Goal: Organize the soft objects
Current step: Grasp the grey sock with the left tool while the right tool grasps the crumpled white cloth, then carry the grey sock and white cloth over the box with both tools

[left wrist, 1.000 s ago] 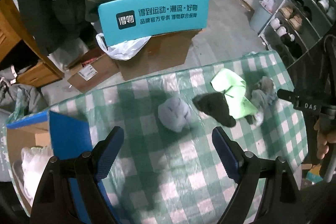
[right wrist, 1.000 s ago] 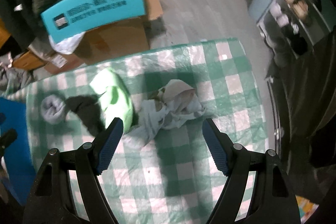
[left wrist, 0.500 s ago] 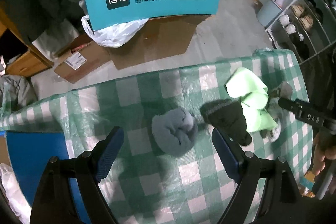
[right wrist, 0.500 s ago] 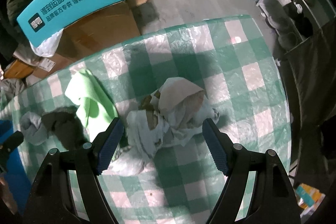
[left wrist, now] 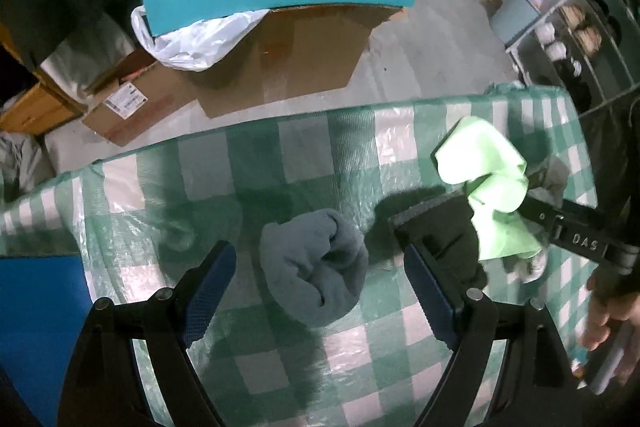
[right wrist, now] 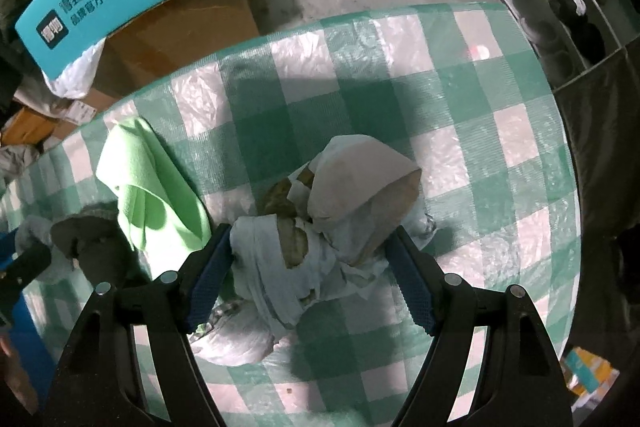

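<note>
1. Two views, one bench (left wrist: 320, 147). From the left wrist, the left claw (left wrist: 316, 267) hangs spread wide, gripping nothing, with the grey roll (left wrist: 316, 267) lying dead ahead between its blue pads (left wrist: 208, 287), touching neither. The roll's long axis runs roughly along the line of the fingers, tilted a little to the right. Just right of the roll sits one dark cloth (left wrist: 440, 239), part hidden behind the right pad; one green cloth (left wrist: 492, 187) overlaps it further right. The right claw's black body reaches in from the right edge.

2. From the right wrist, the right claw (right wrist: 308, 263) is likewise spread and empty, straddling the crumpled pale bundle (right wrist: 328, 227). Both pads (right wrist: 208, 279) stand close against its flanks; whether they touch cannot be told. The bundle's bulk runs across the gap, so closing would likely pinch it broadside. The green cloth (right wrist: 152, 187) lies just left, the dark cloth (right wrist: 92, 247) beyond it.

3. Count: one grey roll, one dark cloth, one green cloth, one pale bundle. Each claw is nearer its own item.
</note>
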Demonstrator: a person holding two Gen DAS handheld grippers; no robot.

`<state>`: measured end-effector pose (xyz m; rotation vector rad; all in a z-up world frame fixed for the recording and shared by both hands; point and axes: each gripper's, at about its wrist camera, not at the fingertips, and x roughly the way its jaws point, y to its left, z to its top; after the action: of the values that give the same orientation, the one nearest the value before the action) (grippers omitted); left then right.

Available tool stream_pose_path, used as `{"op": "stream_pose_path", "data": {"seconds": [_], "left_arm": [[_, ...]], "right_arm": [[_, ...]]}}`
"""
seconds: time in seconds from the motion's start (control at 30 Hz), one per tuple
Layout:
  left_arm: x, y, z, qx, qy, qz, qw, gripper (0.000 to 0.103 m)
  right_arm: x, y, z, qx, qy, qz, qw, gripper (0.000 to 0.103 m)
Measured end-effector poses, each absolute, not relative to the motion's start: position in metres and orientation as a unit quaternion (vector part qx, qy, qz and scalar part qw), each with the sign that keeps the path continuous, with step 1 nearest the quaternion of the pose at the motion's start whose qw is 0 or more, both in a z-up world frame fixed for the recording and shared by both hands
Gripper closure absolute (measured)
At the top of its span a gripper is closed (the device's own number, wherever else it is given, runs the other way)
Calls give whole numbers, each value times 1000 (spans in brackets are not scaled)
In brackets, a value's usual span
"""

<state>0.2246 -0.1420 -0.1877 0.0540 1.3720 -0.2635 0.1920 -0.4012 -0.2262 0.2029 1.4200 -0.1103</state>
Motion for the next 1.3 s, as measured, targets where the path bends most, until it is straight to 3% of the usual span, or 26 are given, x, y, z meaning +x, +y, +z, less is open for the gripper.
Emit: {"op": "stream_pose_path", "data": {"seconds": [0.1,0.27,0.37,0.47,1.3], "left_arm": [[222,-145,-192,44,627,-123,768,17],[220,-144,-194,50,626,-125,768,52],[216,-144,-192,63,622,-124,771,66],[213,-143,-188,68,621,-126,771,72],[152,-110,-118,61,598,-132,788,75]], "right_arm": [[191,-397,-230,74,654,-46,752,31],[187,-396,-227,46,650,-48,757,49],[184,-397,-226,45,651,-45,757,57],[179,-401,-222,54,651,-43,756,60],[128,-339,-124,24,591,36,805,61]]}}
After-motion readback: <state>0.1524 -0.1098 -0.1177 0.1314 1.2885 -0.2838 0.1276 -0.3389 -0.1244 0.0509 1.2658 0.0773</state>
